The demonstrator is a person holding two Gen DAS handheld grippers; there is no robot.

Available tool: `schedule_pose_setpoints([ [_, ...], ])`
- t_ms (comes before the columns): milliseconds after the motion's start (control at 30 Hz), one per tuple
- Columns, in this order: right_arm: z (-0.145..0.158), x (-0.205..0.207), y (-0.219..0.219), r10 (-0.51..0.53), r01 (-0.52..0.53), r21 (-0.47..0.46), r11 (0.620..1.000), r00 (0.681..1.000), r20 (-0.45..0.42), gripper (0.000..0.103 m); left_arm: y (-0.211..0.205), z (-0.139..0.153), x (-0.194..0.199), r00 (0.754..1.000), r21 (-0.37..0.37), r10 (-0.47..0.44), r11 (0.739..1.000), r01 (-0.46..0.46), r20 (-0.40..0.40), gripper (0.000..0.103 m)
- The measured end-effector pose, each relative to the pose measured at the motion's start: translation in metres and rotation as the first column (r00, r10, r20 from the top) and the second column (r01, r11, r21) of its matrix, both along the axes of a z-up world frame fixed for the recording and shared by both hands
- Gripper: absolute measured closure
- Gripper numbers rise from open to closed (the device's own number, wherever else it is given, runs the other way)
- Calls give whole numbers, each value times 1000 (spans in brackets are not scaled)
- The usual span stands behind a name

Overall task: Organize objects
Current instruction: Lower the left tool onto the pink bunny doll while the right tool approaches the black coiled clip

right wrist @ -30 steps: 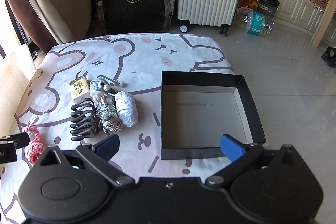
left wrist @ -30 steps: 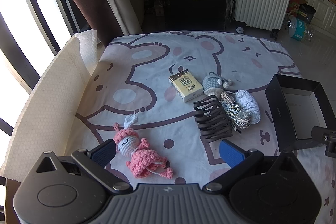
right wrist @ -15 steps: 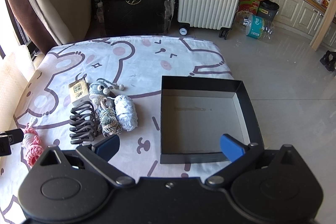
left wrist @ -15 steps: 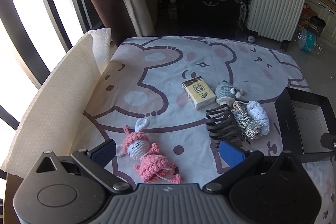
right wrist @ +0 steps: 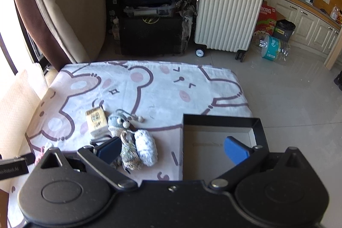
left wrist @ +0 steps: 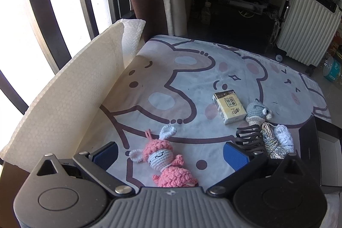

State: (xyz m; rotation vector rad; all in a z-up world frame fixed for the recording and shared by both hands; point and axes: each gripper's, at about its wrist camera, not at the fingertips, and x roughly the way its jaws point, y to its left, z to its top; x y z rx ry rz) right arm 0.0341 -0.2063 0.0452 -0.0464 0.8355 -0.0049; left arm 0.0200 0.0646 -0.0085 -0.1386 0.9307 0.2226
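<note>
A pink crochet doll lies on the bear-print cloth between the blue fingers of my open left gripper. Further right sit a yellow tissue pack, a grey crochet toy, a black hair claw, a gold-white cord bundle and a white crochet piece. The right wrist view shows the same pack, grey toy, cord bundle and white piece left of an empty black box. My right gripper hangs open and empty over the box's near left edge.
A sheet of white bubble wrap stands along the table's left edge by the window. A white suitcase, a black case and water bottles stand on the tiled floor beyond the table's far edge.
Both grippers have pulled back and tilted up, so the objects sit lower in each view. The left one has swung left, bringing the pink doll between its fingers. Nothing on the cloth has moved.
</note>
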Motion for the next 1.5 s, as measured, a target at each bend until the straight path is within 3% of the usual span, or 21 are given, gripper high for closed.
schedule_pose_setpoints([
  [167,9,16,13,6,-6,19,1000,1000,12,0,11,-7,6,999,-27,37,999,-37,-2,0],
  [400,8,25,31,24,-27,92,995,999,33,0,15,-20,15,1000,-34,16,999,-16,3,0],
  [633,-23,34,41,50,-51,187,981,999,11,1,26,-38,22,999,-66,38,997,-40,-24,0],
  [967,-70,51,44,65,-34,308,951,994,-92,19,47,-66,29,988,-165,124,977,-138,-93,1],
  [1167,-96,59,58,159,-104,320,942,976,-152,29,53,-76,33,981,-230,150,957,-176,-127,9],
  [1500,-123,73,92,271,-216,251,944,939,-210,32,61,-98,36,960,-291,179,926,-239,-217,23],
])
